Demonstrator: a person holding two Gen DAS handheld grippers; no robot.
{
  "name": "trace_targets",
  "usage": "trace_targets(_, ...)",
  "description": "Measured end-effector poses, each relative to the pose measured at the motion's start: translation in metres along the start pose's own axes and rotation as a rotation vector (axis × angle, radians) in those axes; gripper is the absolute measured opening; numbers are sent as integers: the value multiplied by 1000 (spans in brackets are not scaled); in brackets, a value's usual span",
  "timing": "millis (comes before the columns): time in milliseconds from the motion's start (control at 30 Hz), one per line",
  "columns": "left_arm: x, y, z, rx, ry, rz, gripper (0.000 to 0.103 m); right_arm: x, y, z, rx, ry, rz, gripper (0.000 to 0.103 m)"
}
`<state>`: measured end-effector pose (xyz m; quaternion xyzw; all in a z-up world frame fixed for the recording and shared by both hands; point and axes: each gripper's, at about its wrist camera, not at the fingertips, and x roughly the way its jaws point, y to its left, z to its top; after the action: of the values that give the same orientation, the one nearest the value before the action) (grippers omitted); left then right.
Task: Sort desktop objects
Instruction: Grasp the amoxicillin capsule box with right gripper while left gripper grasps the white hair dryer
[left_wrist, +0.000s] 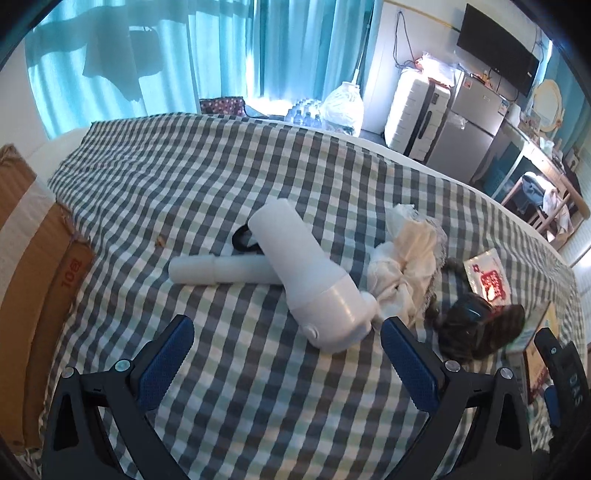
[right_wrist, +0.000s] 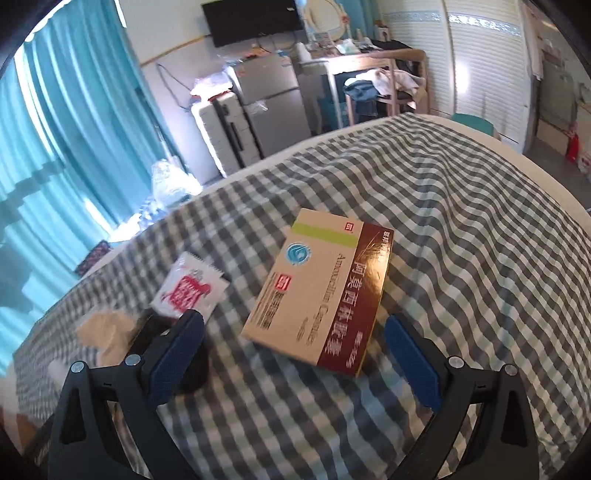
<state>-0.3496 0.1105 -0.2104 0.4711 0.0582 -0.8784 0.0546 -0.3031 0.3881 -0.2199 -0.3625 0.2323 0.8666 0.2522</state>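
- The sorting looks barely begun: everything lies loose on the checked bedspread (left_wrist: 192, 177), nothing gathered or grouped.
- The left gripper (left_wrist: 286, 352) is wide open and holds nothing; its blue fingers (left_wrist: 166, 363) frame the rear end of the white hair dryer (left_wrist: 306, 277) at centre frame, without touching it.
- Right of the dryer lie a cream cloth (left_wrist: 404, 266), a dark hairpiece (left_wrist: 476, 332) and a red-and-white sachet (left_wrist: 487, 277).
- The right gripper (right_wrist: 293, 350) is also spread wide and empty, hovering just short of the medicine box (right_wrist: 321, 291), which lies flat at centre frame.
- A cardboard box (left_wrist: 33, 266) at the left edge may be the bin, though I cannot tell.
- Next move, as I judge: advance either gripper until its fingers straddle its object, then close; the flat box needs a grasp across its narrow sides.
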Motion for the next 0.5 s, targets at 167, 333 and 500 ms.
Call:
trace_targets(167,19,-5,11,-15,27,2,103,35,-2,7,25,81,-69,100)
trace_targets(333,38,-9,20,12,53,-47,103,33,-14,-1,-58,99,-1,85)
trace_targets(500,35,-10,15,98,49,-128,63,4,-22,-36,-233,112,111,83)
